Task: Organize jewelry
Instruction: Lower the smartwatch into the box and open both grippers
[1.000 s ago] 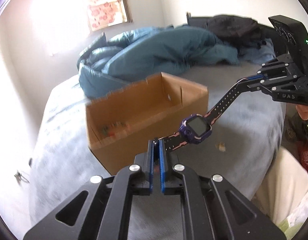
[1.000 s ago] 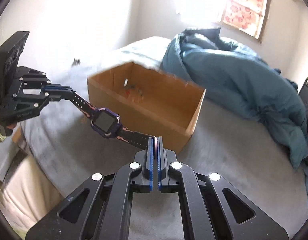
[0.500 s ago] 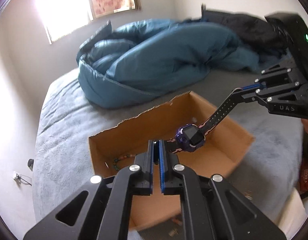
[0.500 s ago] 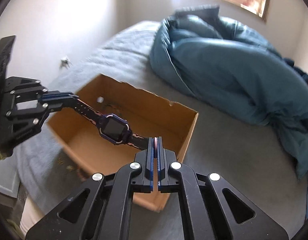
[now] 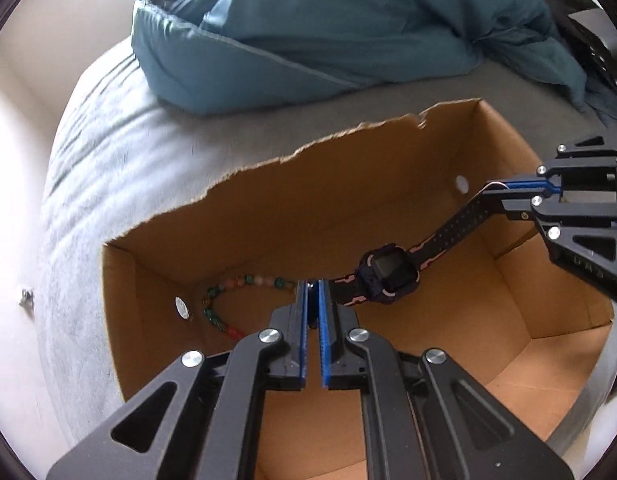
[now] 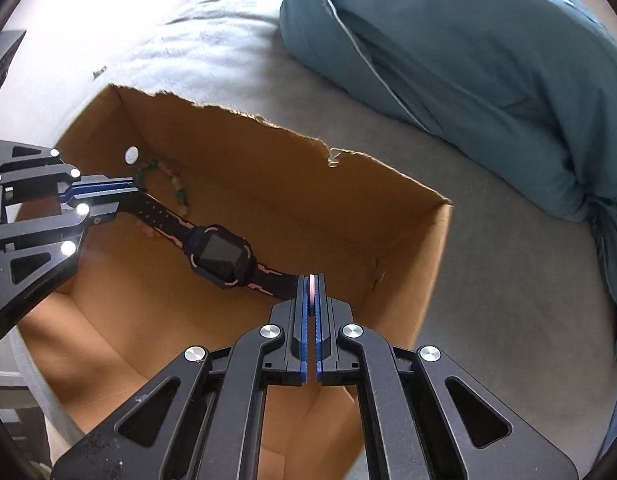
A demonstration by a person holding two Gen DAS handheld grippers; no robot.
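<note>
A dark purple smartwatch (image 5: 388, 274) (image 6: 220, 256) with a black-and-pink strap hangs stretched between my two grippers, over the inside of an open cardboard box (image 5: 308, 200) (image 6: 308, 184). My left gripper (image 5: 313, 292) (image 6: 134, 192) is shut on one strap end. At the other strap end my right gripper (image 6: 310, 280) (image 5: 504, 190) is shut as well. Both point steeply down into the box. A beaded necklace (image 5: 236, 284) (image 6: 176, 184) of green, pink and red beads lies on the box floor by the left wall, partly hidden behind the left fingers.
The box has a torn far rim and stands on a grey bed cover (image 5: 108, 160) (image 6: 508, 260). A bunched blue duvet (image 5: 348, 20) (image 6: 468, 60) lies behind it. Dark clothing (image 5: 580, 32) lies at the far right.
Both grippers carried the stretched watch from in front of the box to over its opening, tilting down. The box now fills the lower view. Neither grip changed.
</note>
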